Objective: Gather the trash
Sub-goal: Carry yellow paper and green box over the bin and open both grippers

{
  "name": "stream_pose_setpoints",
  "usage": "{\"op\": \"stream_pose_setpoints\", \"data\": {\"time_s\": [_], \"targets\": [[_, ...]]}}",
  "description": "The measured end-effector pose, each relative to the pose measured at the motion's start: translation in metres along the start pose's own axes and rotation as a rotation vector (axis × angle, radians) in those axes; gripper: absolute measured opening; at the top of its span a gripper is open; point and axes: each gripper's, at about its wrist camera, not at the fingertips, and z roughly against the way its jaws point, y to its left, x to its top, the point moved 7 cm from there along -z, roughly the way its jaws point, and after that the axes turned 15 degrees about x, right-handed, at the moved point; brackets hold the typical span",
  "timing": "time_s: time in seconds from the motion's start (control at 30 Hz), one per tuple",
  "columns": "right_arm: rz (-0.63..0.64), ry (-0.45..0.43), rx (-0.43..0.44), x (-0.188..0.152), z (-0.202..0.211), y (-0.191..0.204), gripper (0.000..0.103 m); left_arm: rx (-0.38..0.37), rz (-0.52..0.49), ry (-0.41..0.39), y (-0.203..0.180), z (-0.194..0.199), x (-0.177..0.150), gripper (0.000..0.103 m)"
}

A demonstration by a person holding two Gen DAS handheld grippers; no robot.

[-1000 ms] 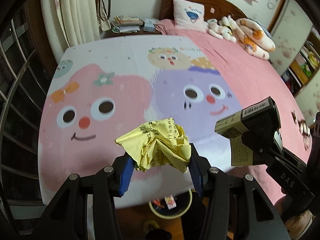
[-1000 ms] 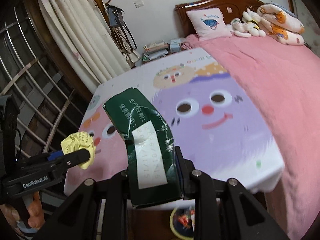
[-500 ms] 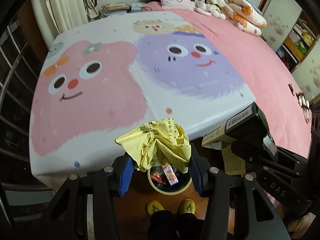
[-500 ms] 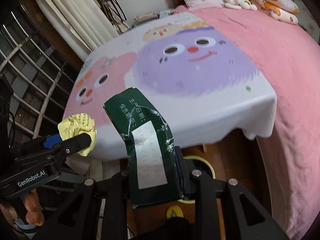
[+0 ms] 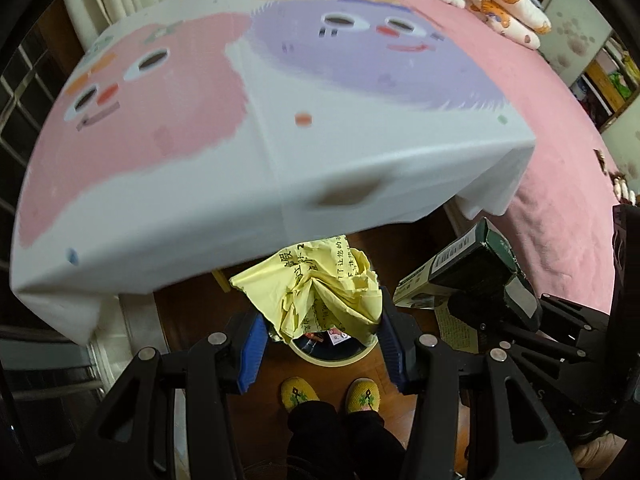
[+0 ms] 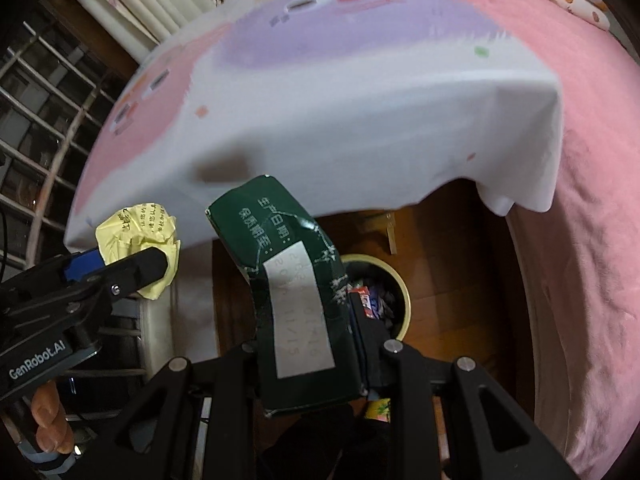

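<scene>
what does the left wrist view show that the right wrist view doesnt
Only the left wrist view shows the person's yellow slippers on the floor, the barcode end of the green carton and the shelf at far right.

Only the right wrist view shows the carton's white date label and the hand holding the left gripper.

Both show the crumpled yellow paper, the bin with wrappers inside, and the cartoon bedsheet.
</scene>
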Motion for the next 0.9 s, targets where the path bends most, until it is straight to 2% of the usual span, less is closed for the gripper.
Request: {"op": "stream_pose_setpoints", "data": {"time_s": [0.33, 0.43, 0.63, 0.77, 0.83, 0.9], "targets": [[-0.098, 0.065, -0.015, -0.039, -0.08, -0.077, 0.025, 0.012, 0.071, 0.109, -0.023, -0.108, -0.036, 0.049], [-0.144, 0.073, -0.021, -0.048, -0.105, -0.1, 0.025, -0.011, 0.088, 0.135, -0.03, -0.141, -0.045, 0.051], [-0.171, 0.073, -0.032, -0.057, -0.147, -0.124, 0.025, -0.001, 0.088, 0.124, -0.039, -0.194, -0.055, 0.057], [-0.174, 0.071, -0.023, -0.055, -0.171, -0.129, 0.025, 0.021, 0.091, 0.124, -0.039, -0.219, -0.063, 0.07], [-0.182, 0.062, -0.007, -0.053, -0.182, -0.128, 0.026, 0.035, 0.097, 0.127, -0.036, -0.227, -0.064, 0.093], [-0.199, 0.057, 0.006, -0.055, -0.19, -0.128, 0.027, 0.05, 0.114, 0.124, -0.031, -0.234, -0.066, 0.102]]}}
